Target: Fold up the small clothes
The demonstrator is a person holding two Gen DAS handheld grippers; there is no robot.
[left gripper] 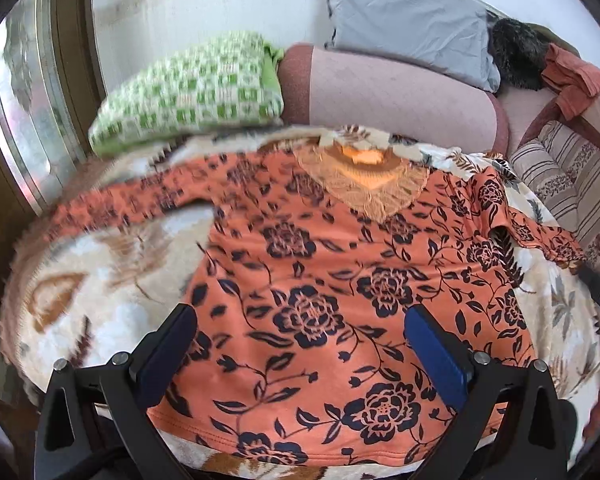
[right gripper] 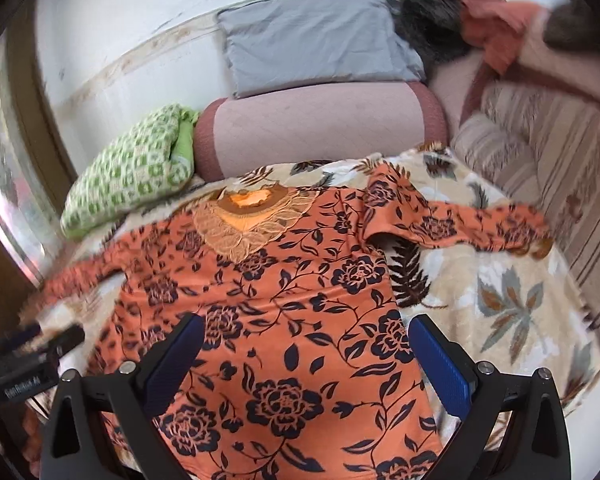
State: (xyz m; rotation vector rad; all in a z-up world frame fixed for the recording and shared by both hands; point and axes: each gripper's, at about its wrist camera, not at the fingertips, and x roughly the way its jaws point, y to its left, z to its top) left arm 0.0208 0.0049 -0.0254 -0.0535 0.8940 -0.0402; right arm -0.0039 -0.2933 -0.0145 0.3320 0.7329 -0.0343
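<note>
An orange top (left gripper: 320, 264) with dark flowers and a lace neck panel (left gripper: 364, 184) lies flat, front up, on a cream floral blanket (left gripper: 84, 320). Its sleeves spread out to both sides, the right one (right gripper: 480, 224) crumpled. My left gripper (left gripper: 300, 316) hovers open above the hem area, nothing between its fingers. My right gripper (right gripper: 306, 328) is open too, over the top's (right gripper: 284, 308) lower right part. The left gripper (right gripper: 32, 356) shows at the left edge of the right wrist view.
A green checked pillow (left gripper: 188, 92), a pink bolster (left gripper: 400, 100) and a grey pillow (left gripper: 408, 20) line the far side against the wall. A striped cushion (right gripper: 560, 168) runs along the right. A dark furry item (left gripper: 516, 52) and an orange cloth (left gripper: 576, 80) lie at the back right.
</note>
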